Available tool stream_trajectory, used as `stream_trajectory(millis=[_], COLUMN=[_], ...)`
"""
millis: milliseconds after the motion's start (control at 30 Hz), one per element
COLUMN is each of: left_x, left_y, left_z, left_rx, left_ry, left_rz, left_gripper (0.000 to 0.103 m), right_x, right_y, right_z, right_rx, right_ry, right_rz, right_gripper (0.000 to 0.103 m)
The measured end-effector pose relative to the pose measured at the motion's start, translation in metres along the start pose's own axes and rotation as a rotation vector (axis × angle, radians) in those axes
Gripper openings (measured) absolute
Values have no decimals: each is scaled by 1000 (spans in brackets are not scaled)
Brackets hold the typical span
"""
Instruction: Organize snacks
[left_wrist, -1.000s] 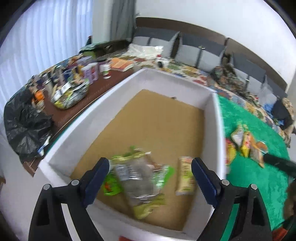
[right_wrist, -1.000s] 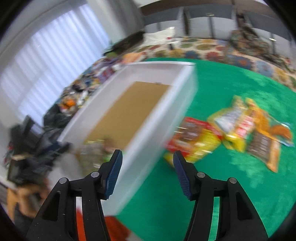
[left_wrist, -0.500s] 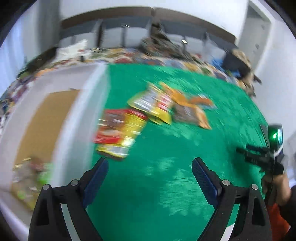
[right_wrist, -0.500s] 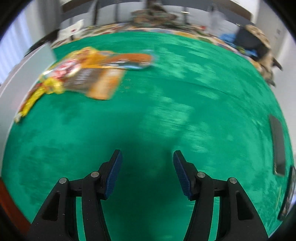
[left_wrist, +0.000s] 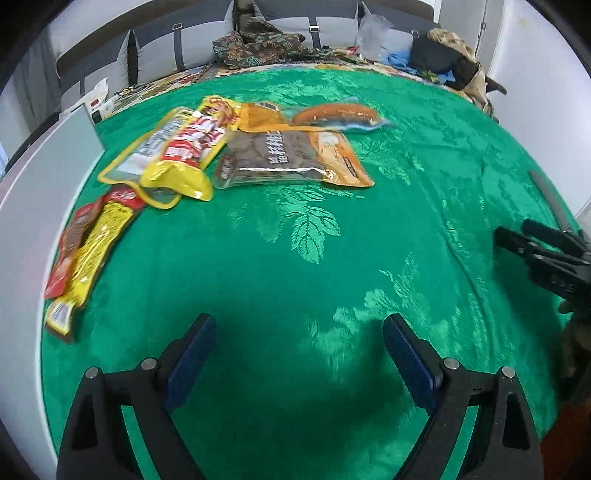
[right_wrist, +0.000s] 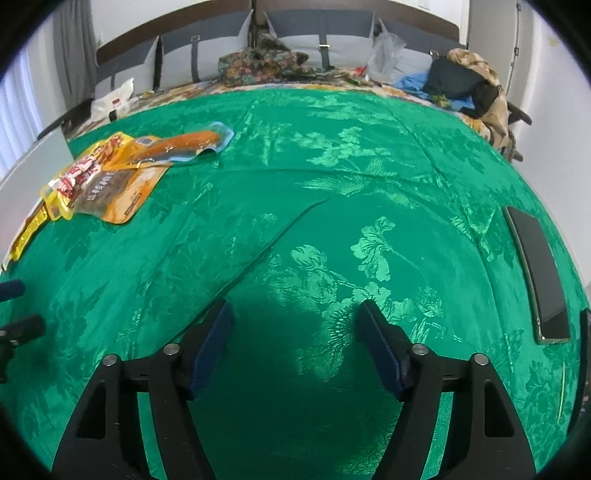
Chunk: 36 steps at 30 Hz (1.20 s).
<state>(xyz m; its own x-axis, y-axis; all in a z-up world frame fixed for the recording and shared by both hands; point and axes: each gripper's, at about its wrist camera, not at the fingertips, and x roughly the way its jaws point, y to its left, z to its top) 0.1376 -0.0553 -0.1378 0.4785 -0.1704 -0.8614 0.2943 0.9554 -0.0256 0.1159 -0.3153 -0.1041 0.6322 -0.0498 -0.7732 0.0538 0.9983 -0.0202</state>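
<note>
Left wrist view: left gripper (left_wrist: 295, 354) spread wide, nothing between, over bare green cloth (left_wrist: 314, 280) (right gripper (right_wrist: 295, 338) opening, likewise empty); snack packets (left_wrist: 229, 147) beyond, heaped beside white box (left_wrist: 40, 192) for loading, I judge

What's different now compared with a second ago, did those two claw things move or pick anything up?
Both views swung off the white box and out over the green cloth. The left gripper stays wide open and empty. The right gripper, also empty, has its jaws opening wider. Nothing was picked up or let go. The snack packets still lie on the cloth beside the box.
</note>
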Motion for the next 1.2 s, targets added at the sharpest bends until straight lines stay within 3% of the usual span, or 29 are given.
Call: stream_trajectory(millis=[200, 367, 1200], left_x=[12, 12, 12], left_y=[-2, -3, -3], left_z=[1, -1, -1], left_rx=[-12, -21, -24], left_ry=[-59, -93, -94], left_rz=[18, 22, 22], left_gripper=[103, 103, 103], right_x=[-1, 0, 0], right_y=[1, 0, 0], right_z=[-1, -1, -1], right_rx=[1, 3, 2], right_ry=[3, 3, 3], right_rz=[-9, -8, -8], right_gripper=[79, 80, 81])
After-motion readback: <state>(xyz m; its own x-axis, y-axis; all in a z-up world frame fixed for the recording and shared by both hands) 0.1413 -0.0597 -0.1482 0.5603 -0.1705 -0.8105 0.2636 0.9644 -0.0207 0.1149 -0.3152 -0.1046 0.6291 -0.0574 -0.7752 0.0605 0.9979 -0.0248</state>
